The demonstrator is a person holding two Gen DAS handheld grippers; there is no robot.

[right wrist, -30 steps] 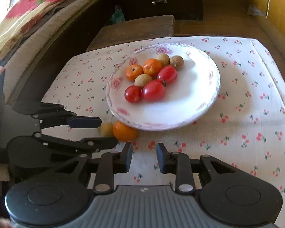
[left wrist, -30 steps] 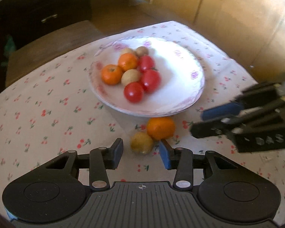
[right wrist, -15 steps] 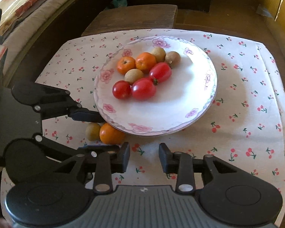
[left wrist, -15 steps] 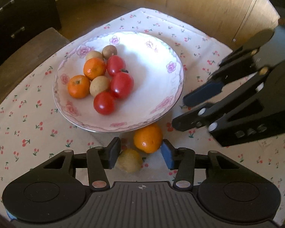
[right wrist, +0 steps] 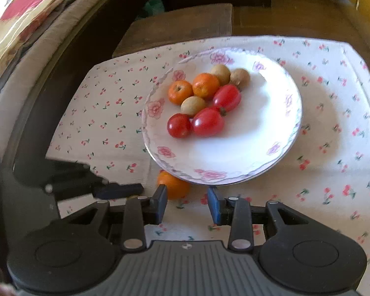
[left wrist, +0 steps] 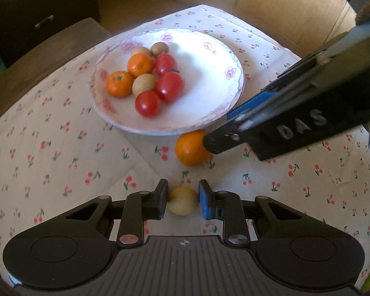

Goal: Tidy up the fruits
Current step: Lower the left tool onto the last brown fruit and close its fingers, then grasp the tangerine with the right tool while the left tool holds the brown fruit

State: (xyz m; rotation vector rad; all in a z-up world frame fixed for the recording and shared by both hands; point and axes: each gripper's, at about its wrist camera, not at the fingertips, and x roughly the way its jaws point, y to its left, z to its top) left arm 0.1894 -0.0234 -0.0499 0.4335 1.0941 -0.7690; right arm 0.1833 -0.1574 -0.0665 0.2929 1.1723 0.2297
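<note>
Left gripper (left wrist: 182,201): your fingers sit narrow around the small yellow-tan round fruit (left wrist: 183,201), pads touching or nearly touching both its sides; it rests on the cloth, near the plate's front edge.
Right gripper (right wrist: 187,203): your fingers stand wide, nothing between them, just in front of the plate.
Plate (right wrist: 278,148): white, shallow, pink-flowered rim; holds two oranges, three red tomatoes, three tan fruits.
Loose orange mandarin (left wrist: 191,148): on the cloth, touching the plate's front rim.
Surface: white cherry-print tablecloth (left wrist: 49,148).
Room: dark wooden stool (right wrist: 177,27) behind the plate; dark drawer cabinet (left wrist: 37,12) beyond.
</note>
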